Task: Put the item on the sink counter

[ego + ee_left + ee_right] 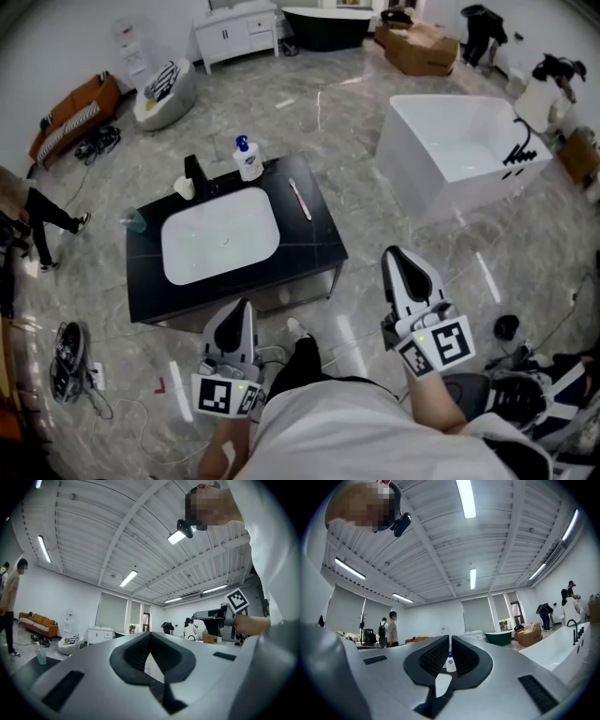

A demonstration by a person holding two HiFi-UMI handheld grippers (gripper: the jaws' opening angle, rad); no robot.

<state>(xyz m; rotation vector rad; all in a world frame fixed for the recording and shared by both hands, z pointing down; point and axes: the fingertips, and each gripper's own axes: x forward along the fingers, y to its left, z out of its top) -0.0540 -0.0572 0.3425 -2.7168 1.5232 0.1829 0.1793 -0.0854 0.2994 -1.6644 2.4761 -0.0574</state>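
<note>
Sink counter [309, 246]: black top, white basin, standing on grey marble floor [356, 103]. Pump bottle [247, 159] at its back edge, blue label too small for me to read. Pink toothbrush [300, 199] near the right edge. Left gripper [242, 306]: jaws together, empty. Right gripper [398, 255]: jaws closed to a hairline slit, empty. Both are short of the front edge. White bathtub [450, 155] to the right.

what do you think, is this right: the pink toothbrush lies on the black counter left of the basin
Not quite: the head view shows the pink toothbrush lying on the black counter right of the basin, not left.
</note>
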